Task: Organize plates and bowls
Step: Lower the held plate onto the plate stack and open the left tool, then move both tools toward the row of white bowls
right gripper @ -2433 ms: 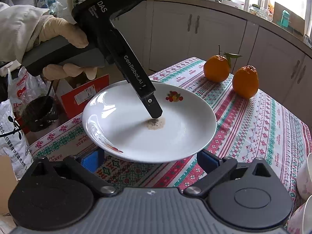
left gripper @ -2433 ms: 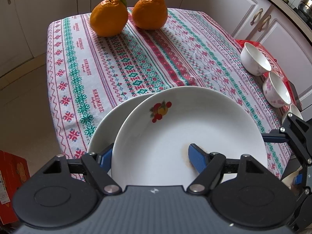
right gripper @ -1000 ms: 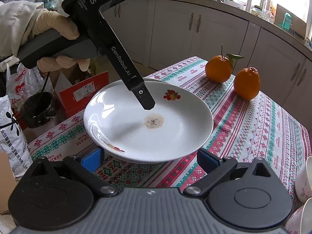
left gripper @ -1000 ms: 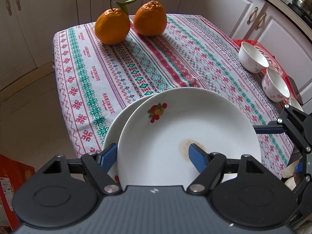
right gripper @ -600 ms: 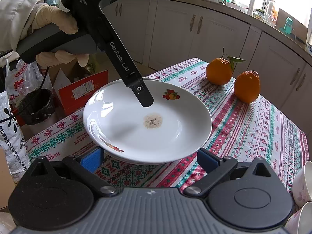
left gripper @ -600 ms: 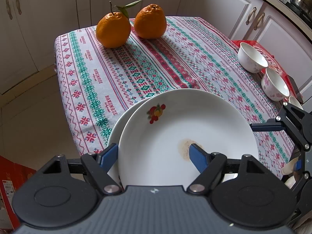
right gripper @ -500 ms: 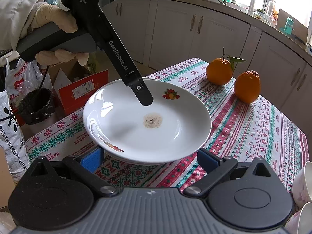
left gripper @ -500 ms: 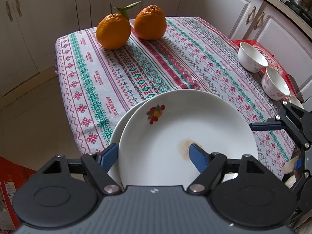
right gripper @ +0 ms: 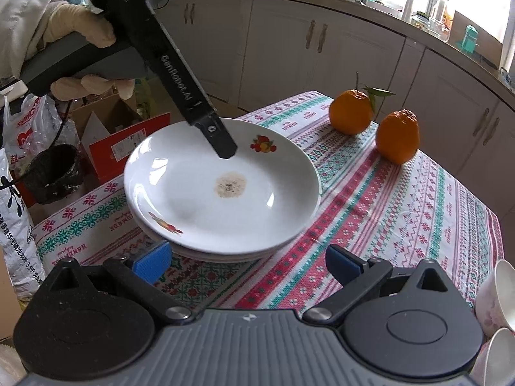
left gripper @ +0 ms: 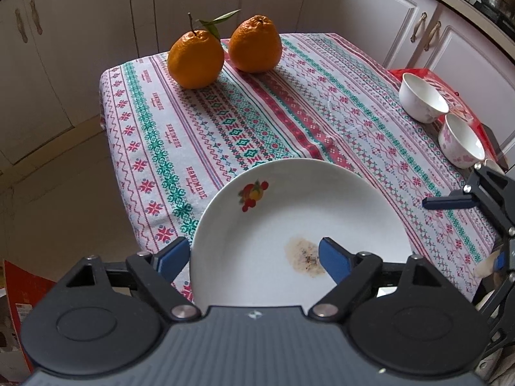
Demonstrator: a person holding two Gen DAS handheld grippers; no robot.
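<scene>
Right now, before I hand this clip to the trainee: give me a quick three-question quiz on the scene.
1. True or false: the stained plate rests on top of another plate.
2. How many oranges stand on the tablecloth? A one, B two, C four.
3. Which gripper has a finger over the stained plate?
Key: 1 true. 2 B. 3 the left gripper; its jaws have just been opening, they straddle the plate's rim and do not press on it.
</scene>
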